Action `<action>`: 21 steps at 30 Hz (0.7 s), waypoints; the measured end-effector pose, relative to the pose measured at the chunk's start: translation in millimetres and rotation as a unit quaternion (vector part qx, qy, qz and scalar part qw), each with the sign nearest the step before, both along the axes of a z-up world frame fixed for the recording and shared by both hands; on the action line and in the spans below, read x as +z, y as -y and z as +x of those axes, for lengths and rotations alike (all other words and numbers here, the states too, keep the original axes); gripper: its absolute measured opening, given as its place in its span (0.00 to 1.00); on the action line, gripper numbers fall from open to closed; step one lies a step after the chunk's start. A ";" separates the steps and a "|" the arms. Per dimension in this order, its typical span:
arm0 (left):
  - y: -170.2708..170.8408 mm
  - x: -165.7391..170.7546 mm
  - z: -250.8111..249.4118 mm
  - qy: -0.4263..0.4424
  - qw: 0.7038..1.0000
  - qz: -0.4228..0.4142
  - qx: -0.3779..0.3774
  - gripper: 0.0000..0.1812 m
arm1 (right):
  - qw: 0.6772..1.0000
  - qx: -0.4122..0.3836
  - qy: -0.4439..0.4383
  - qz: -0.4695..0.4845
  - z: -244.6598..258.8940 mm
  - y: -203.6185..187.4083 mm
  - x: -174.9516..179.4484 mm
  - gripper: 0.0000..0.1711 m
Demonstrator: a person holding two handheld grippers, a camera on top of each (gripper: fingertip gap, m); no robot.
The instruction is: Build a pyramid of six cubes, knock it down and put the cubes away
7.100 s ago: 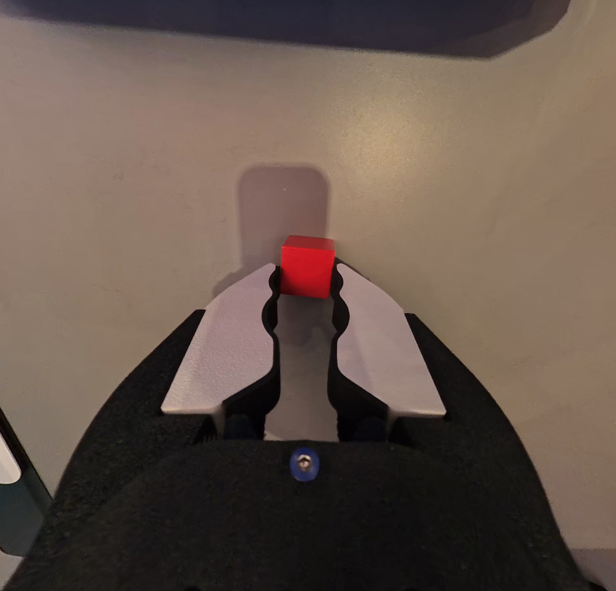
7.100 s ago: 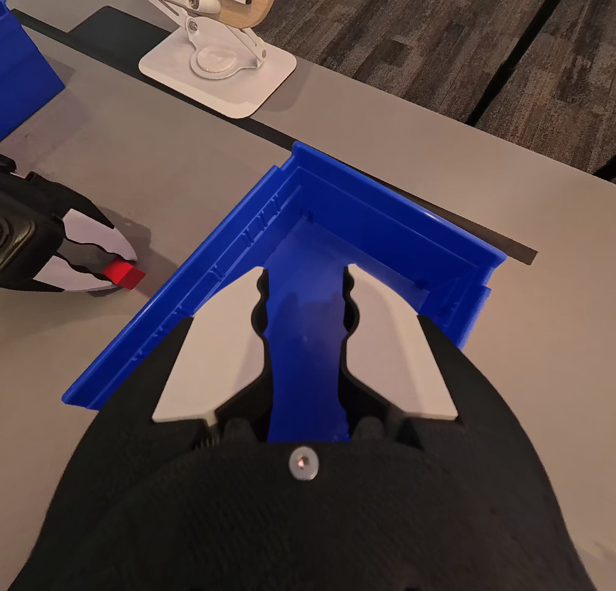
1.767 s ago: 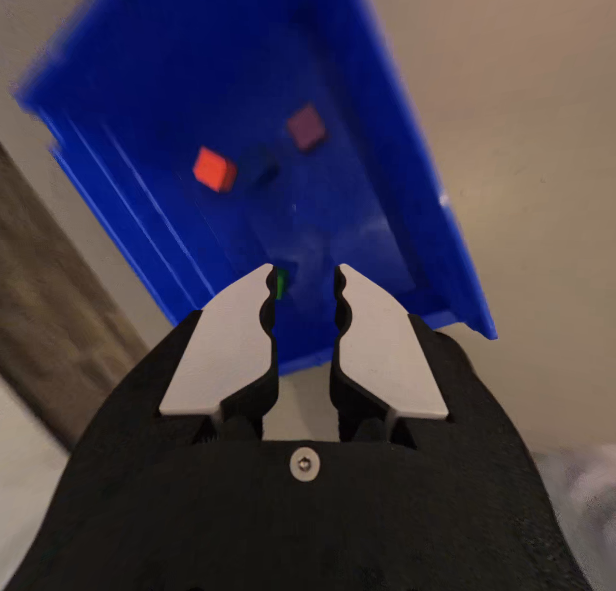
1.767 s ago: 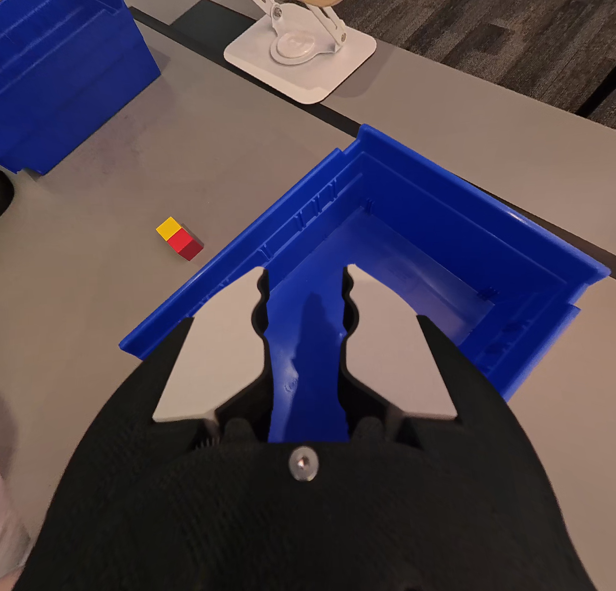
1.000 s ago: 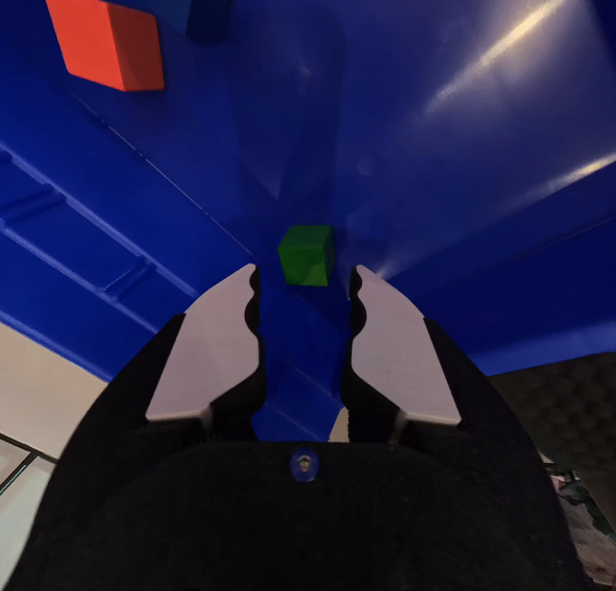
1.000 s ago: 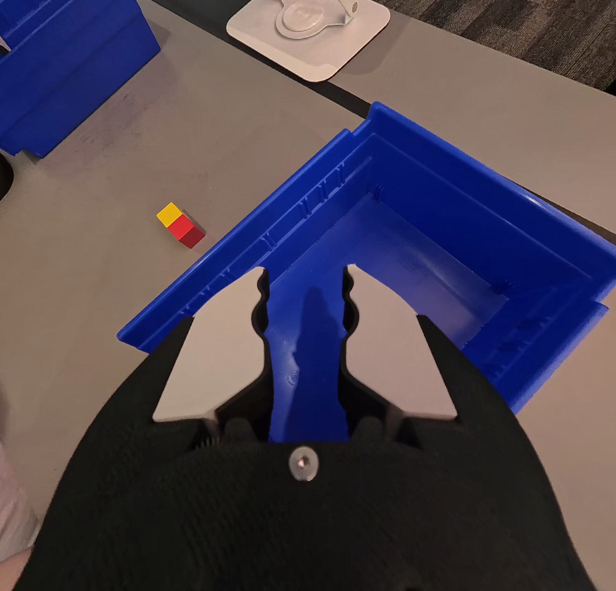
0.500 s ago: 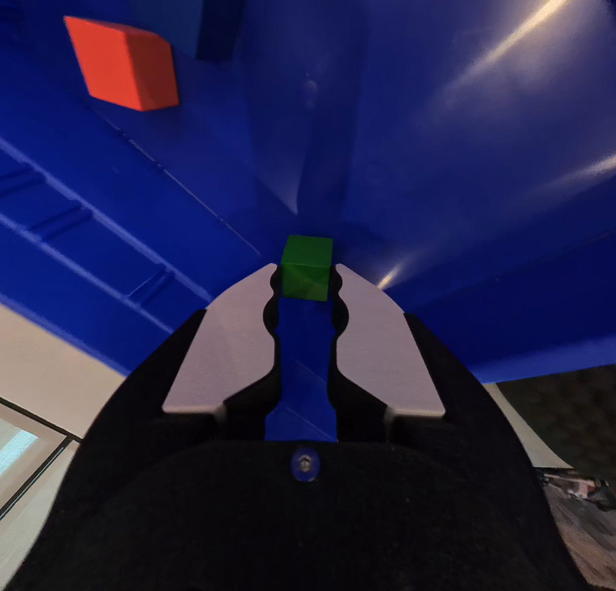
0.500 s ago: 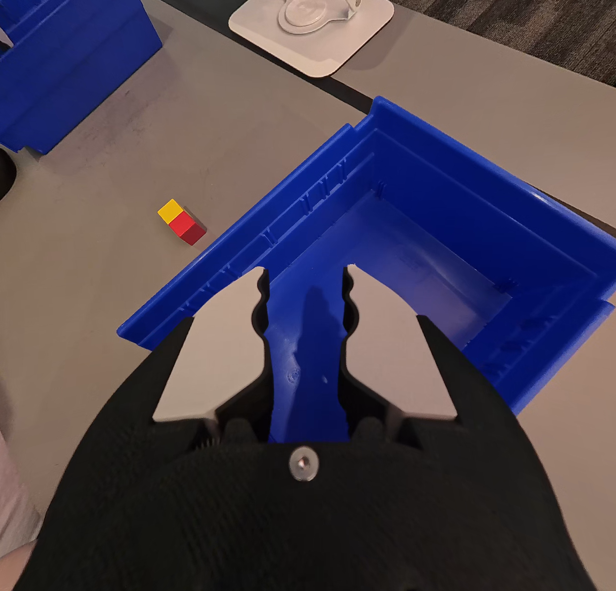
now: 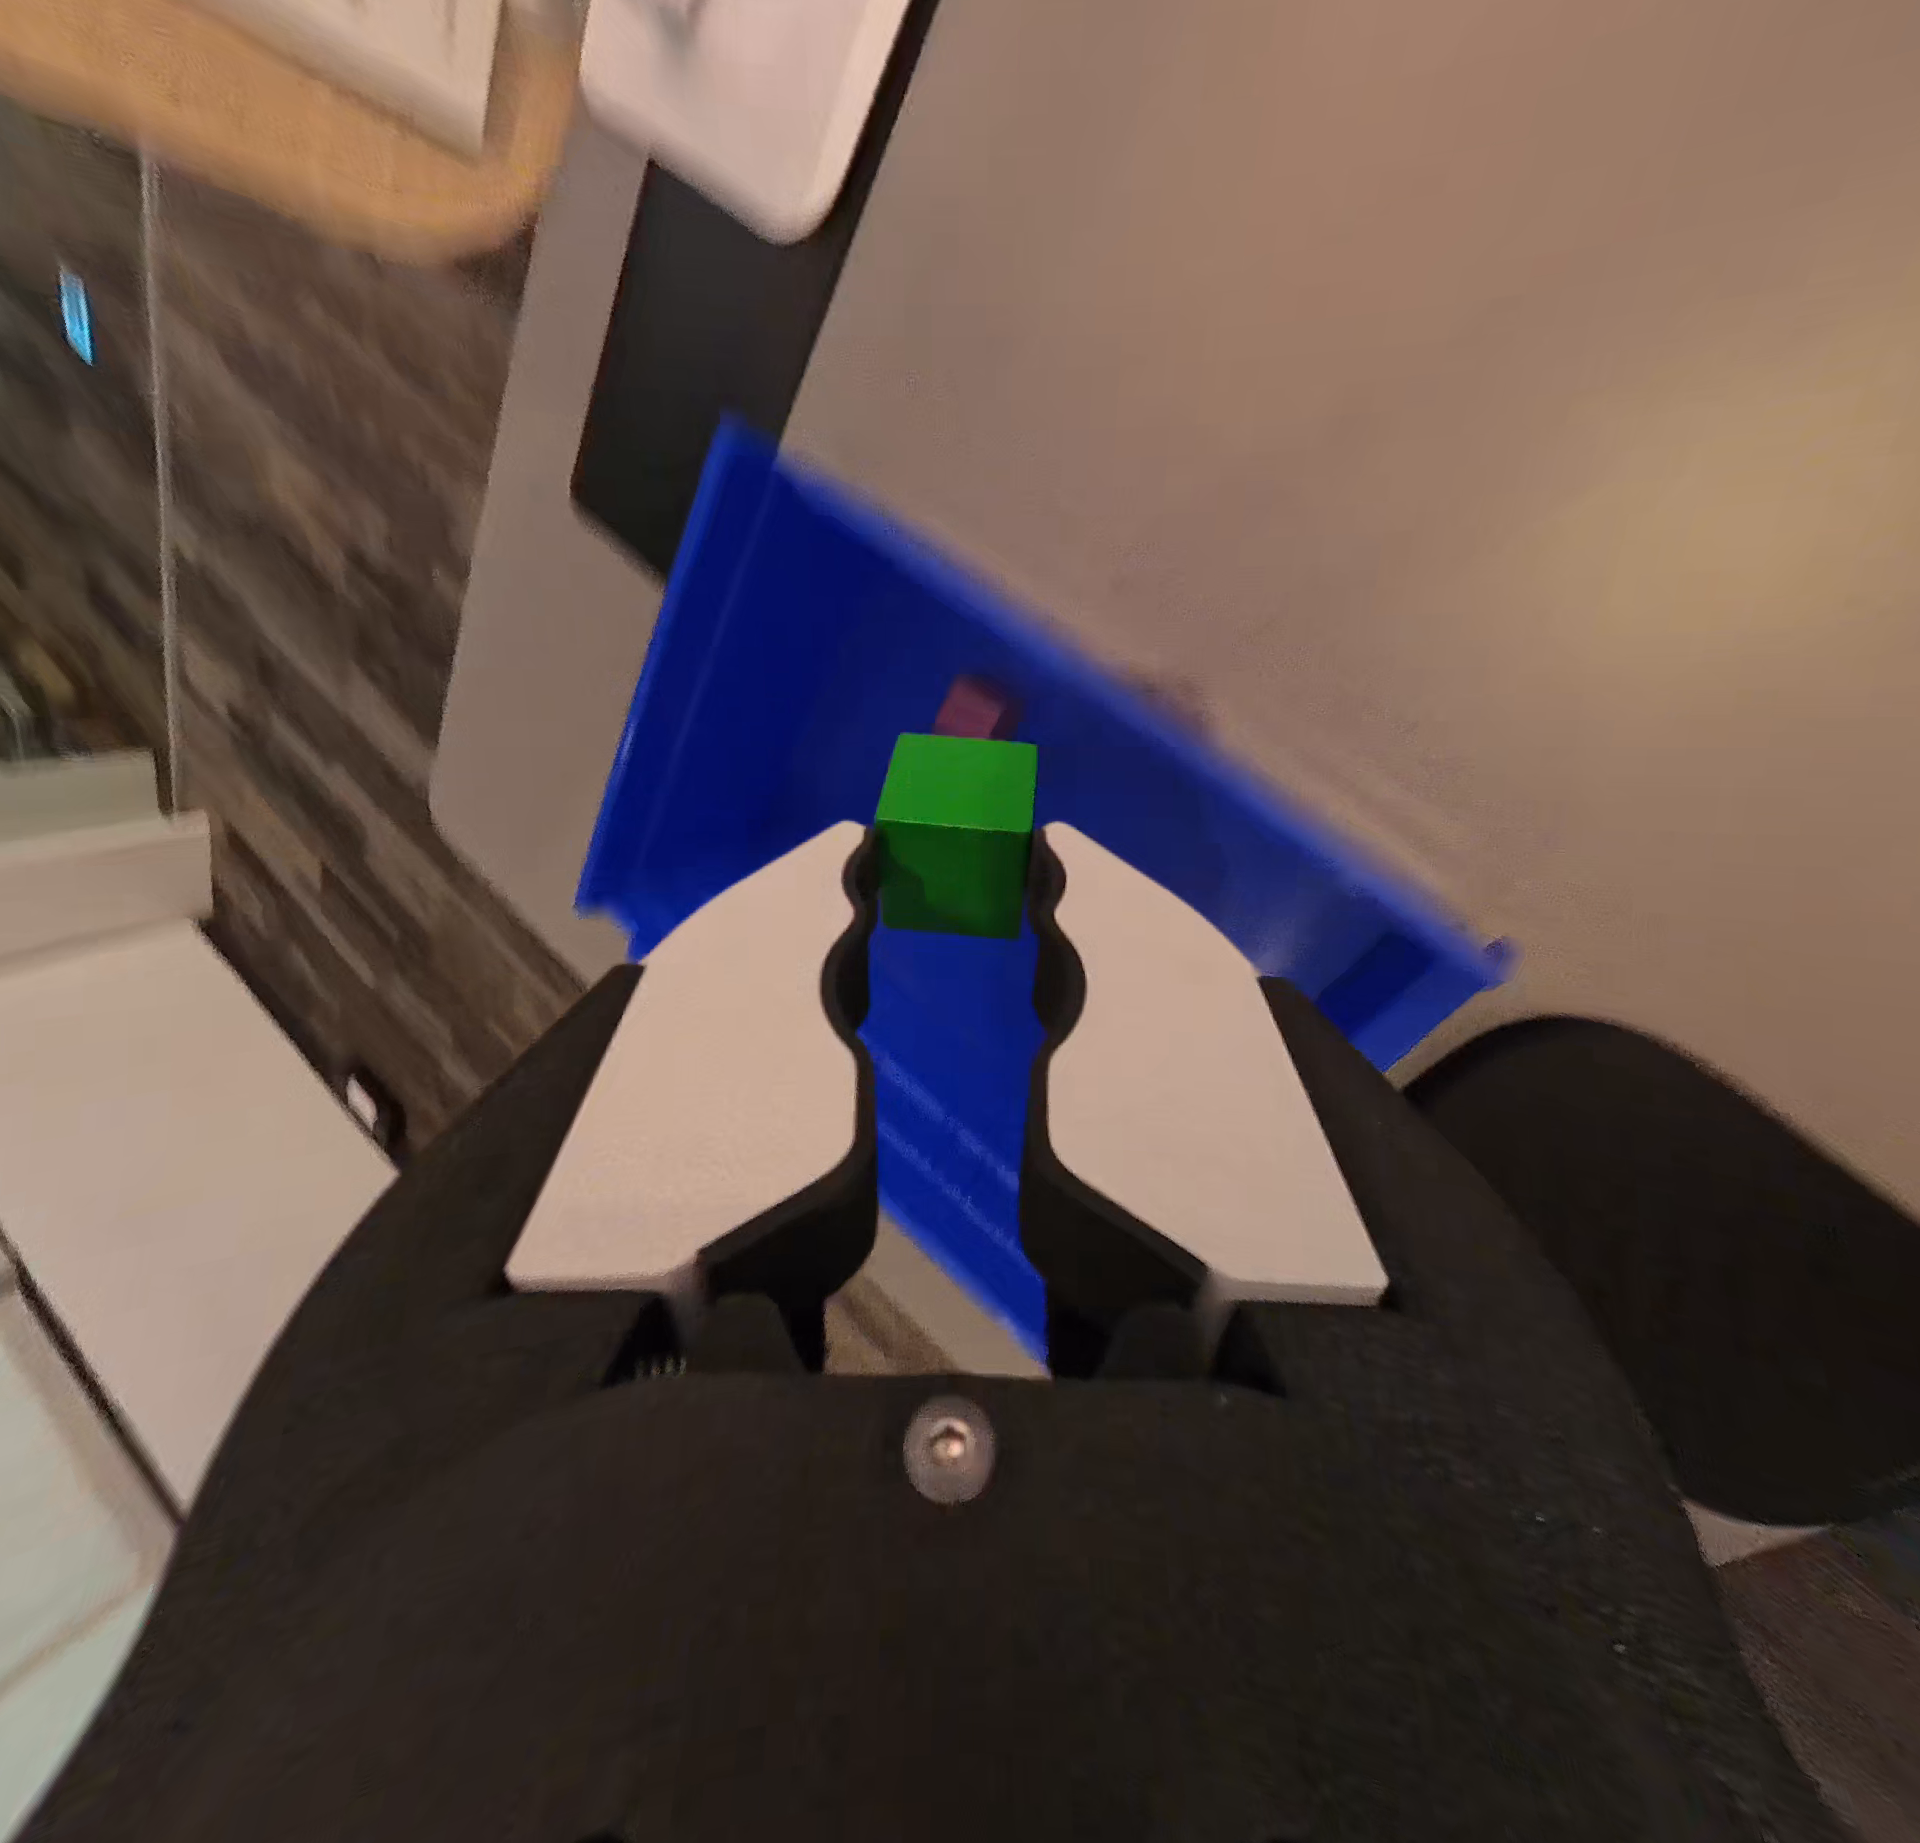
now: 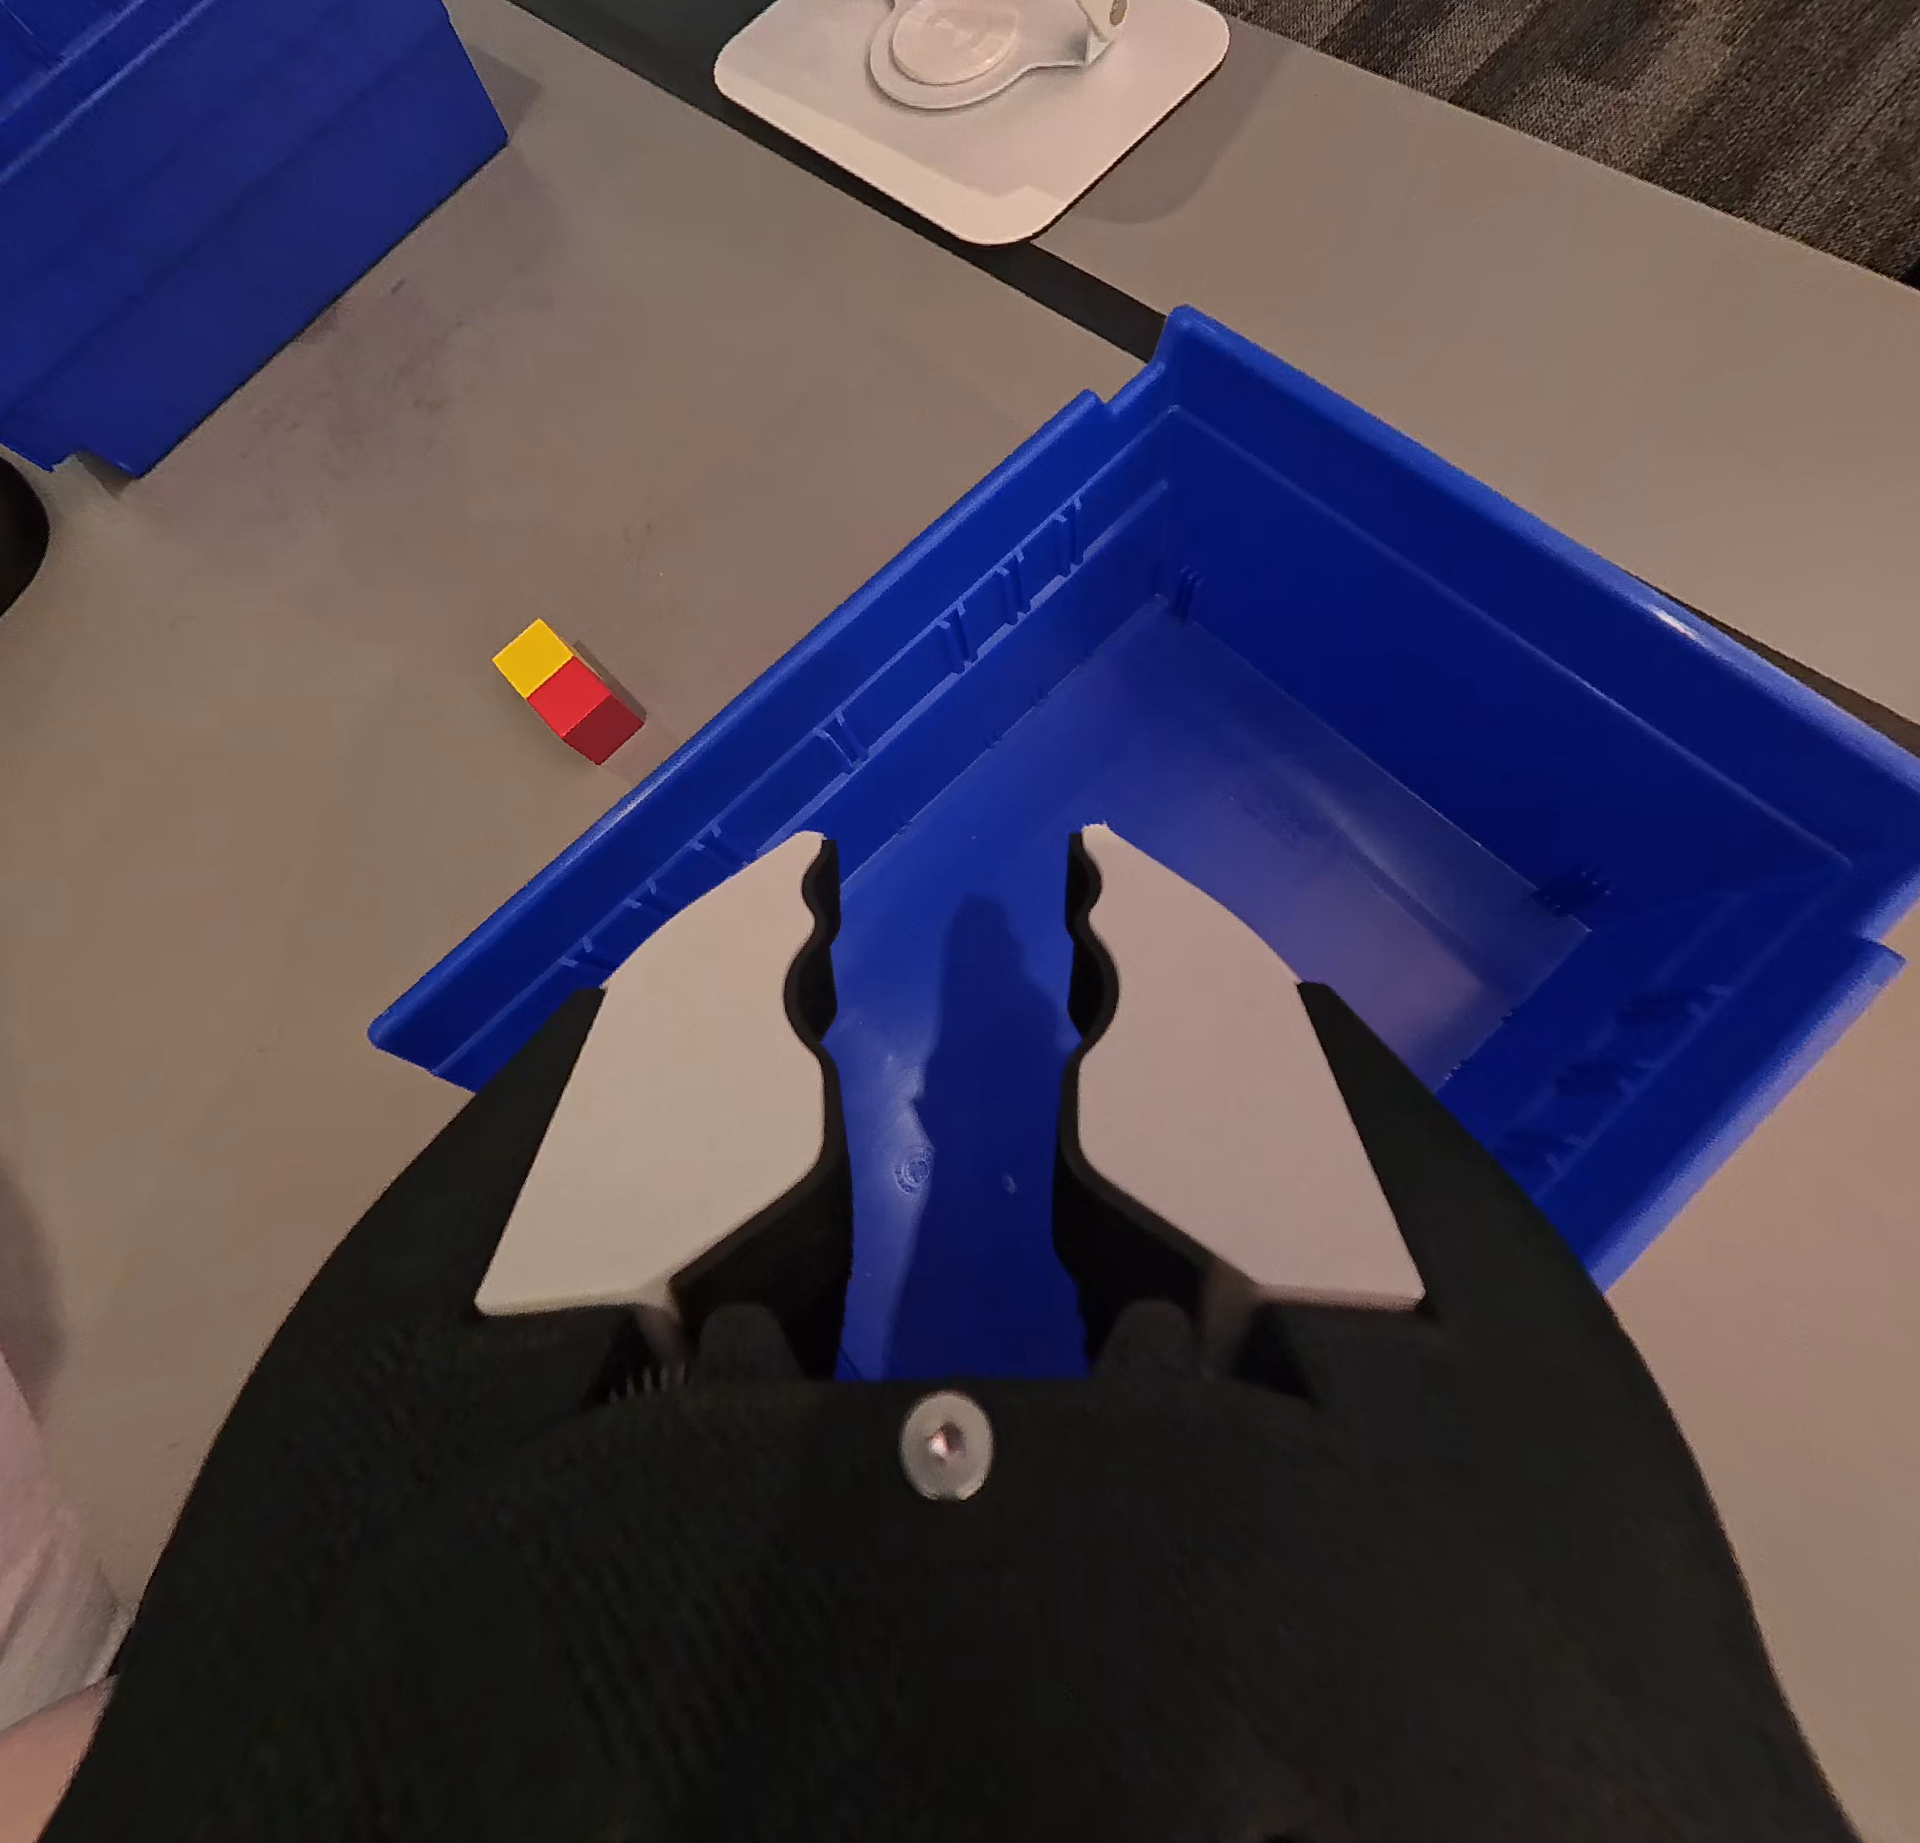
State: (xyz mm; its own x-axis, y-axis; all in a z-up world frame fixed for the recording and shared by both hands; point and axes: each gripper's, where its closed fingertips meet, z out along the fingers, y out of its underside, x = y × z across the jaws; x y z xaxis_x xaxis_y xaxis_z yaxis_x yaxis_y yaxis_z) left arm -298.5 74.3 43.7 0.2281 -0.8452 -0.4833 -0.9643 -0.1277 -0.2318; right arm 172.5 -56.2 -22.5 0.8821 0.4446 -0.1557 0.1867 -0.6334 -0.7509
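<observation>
Grey table (image 10: 727,422) with black strip (image 10: 1091,292) across far part. White flat stand base (image 10: 977,79) on table over strip, hinged white bracket rising from it. Dark wood-pattern floor (image 10: 1558,37) beyond table edge. Left wrist view heavily blurred: tan rounded board (image 9: 312,162), white furniture (image 9: 114,1045) low left, black rounded shape (image 9: 1683,1263) at right.

Blurred bin (image 9: 790,650), half-hidden purple cube (image 9: 971,707)
</observation>
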 end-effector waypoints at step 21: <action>90.0 -175.1 198.7 -0.143 0.961 -0.108 -0.211 0.15 | 0.999 0.004 -0.010 0.051 2.4 14.6 28.8 0.25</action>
State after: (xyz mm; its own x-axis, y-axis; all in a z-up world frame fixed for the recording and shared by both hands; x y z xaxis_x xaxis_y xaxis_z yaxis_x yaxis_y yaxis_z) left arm -99.9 -15.7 -131.4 -0.2737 -0.9208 -0.2779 -0.9609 0.2742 0.0380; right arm 174.9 -70.8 6.3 0.8755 0.4665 -0.1258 0.1767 -0.5516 -0.8152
